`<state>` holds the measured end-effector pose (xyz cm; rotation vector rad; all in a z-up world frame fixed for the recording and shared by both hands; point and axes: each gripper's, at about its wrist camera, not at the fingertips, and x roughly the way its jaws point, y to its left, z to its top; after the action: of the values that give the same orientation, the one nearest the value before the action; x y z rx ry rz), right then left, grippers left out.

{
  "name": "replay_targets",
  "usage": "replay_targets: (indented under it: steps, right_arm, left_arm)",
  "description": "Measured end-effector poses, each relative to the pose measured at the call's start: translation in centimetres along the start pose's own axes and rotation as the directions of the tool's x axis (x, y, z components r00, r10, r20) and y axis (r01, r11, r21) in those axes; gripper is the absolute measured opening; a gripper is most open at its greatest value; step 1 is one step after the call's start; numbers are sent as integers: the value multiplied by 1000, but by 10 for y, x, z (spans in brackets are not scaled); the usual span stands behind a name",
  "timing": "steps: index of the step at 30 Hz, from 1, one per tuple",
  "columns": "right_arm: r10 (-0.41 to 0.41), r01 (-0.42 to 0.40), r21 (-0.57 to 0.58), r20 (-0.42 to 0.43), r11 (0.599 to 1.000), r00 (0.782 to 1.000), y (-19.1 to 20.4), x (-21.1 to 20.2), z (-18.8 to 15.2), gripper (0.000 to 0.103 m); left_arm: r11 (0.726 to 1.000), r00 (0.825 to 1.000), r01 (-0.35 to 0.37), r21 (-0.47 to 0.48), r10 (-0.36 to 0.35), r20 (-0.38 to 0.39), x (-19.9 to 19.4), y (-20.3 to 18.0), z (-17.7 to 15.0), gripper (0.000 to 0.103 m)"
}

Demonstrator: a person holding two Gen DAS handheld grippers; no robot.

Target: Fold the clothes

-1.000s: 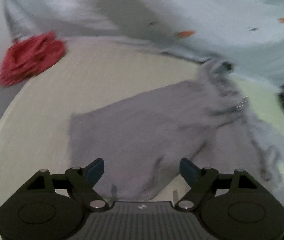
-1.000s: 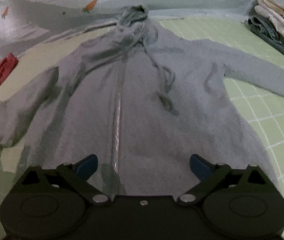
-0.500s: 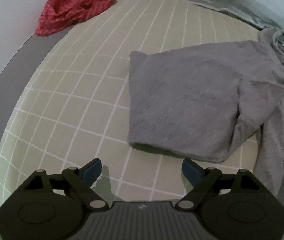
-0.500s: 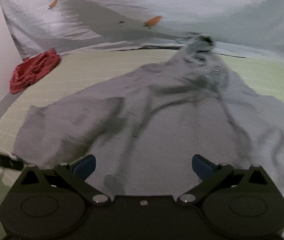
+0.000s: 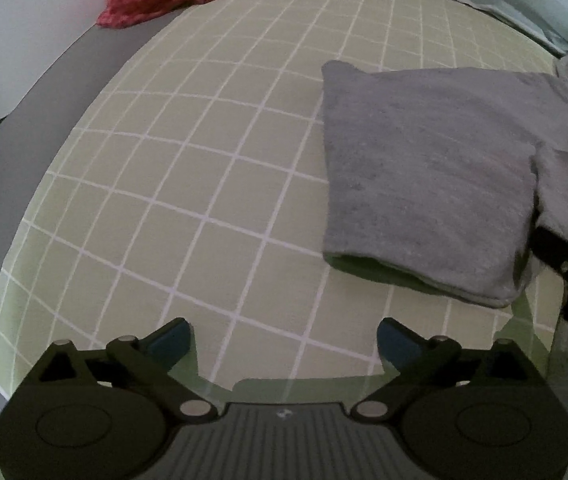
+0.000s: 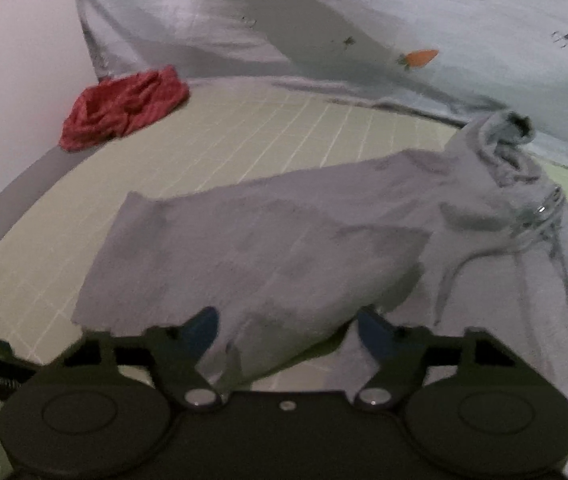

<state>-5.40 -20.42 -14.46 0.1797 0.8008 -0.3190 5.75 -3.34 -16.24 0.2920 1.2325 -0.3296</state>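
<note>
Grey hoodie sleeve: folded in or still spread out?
Folded in: the sleeve lies doubled across the hoodie chest, its cuff edge free on the mat.

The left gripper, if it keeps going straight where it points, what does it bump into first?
Probably the green checked mat. The left gripper points steeply down at bare mat, jaws opening with nothing between them. The grey hoodie's sleeve lies off to its right, likely missed, though depth is hard to judge.
</note>
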Motion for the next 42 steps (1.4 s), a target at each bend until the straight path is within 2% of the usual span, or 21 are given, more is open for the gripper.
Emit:
replay_targets:
  steps: [1, 2, 9, 12, 16, 17, 18, 20, 21, 22, 25, 27, 30, 32, 35, 37, 38, 39, 40, 41, 42]
  right_arm:
    - [8, -8, 5, -18, 1000, 1000, 1, 4, -1, 55]
    - [9, -8, 10, -29, 1000, 1000, 1, 6, -1, 51]
    - [21, -18, 45, -78, 999, 997, -5, 18, -6, 40]
    - [33, -28, 61, -84, 998, 996, -7, 19, -5, 40]
    - [56, -49, 107, -64, 993, 996, -9, 21, -5, 57]
    - [61, -54, 114, -57, 992, 996, -10, 22, -5, 56]
    - [65, -59, 122, -51, 991, 997, -10, 23, -5, 51]
    - [58, -52, 116, -47, 992, 997, -11, 23, -4, 21]
    - [79, -74, 137, -32, 988, 996, -14, 20, -3, 11]
    - [101, -97, 158, -16, 983, 995, -18, 17, -3, 8]
    - [88, -98, 152, 76, 983, 993, -24, -5, 1, 6]
    - [73, -96, 139, 159, 986, 985, -31, -29, 9, 6]
    - [22, -60, 128, 281, 990, 960, -50, -67, 22, 6]
    - [-39, -5, 126, 344, 992, 938, -75, -92, 26, 6]
    - [-155, 106, 141, 405, 984, 901, -121, -127, 27, 6]
    - [-266, 211, 177, 388, 961, 883, -163, -142, 18, 7]
    - [-319, 264, 195, 367, 945, 874, -183, -146, 12, 12]
    - [-375, 325, 205, 294, 923, 879, -205, -141, 3, 20]
    - [-428, 387, 210, 216, 898, 877, -227, -136, -6, 48]
    - [-468, 436, 225, 118, 872, 876, -247, -128, -16, 67]
    - [-490, 466, 258, 33, 846, 871, -267, -124, -31, 66]
  left_arm:
    - [1000, 1000, 2, 1, -2, -1, 1, 0, 0, 102]
    - [1000, 1000, 2, 7, -2, -1, 2, -2, 0, 103]
    - [1000, 1000, 2, 6, -2, 17, 2, -4, -2, 103]
    - [1000, 1000, -5, 2, 5, 25, -1, -4, -6, 103]
    - [1000, 1000, -5, -4, 5, 27, -5, -4, -10, 103]
    - [1000, 1000, -2, -5, 2, 24, -6, -4, -12, 103]
    - [1000, 1000, 1, -10, -1, 23, -8, -3, -13, 103]
    - [1000, 1000, 4, -20, -3, 28, -13, -1, -19, 103]
    - [1000, 1000, 1, -22, -1, 31, -16, 0, -22, 103]
    - [1000, 999, -3, -24, 4, 35, -18, 0, -24, 103]
    - [999, 999, -8, -39, 9, 46, -23, -4, -26, 103]
    - [999, 998, -8, -44, 11, 56, -28, -9, -27, 103]
    - [1000, 996, -7, -28, 10, 88, -40, -25, -27, 103]
    - [1000, 994, -4, -16, 6, 111, -51, -39, -30, 103]
    - [1000, 991, 12, 5, -13, 136, -66, -63, -36, 103]
    - [999, 989, 19, 27, -23, 147, -73, -79, -41, 103]
    - [999, 989, 21, 33, -26, 147, -75, -87, -43, 103]
    - [999, 989, 22, 39, -27, 145, -76, -94, -47, 103]
    - [999, 989, 23, 45, -29, 143, -78, -102, -50, 103]
    - [998, 989, 24, 50, -31, 141, -79, -109, -53, 103]
    - [998, 990, 27, 53, -34, 139, -80, -116, -56, 103]
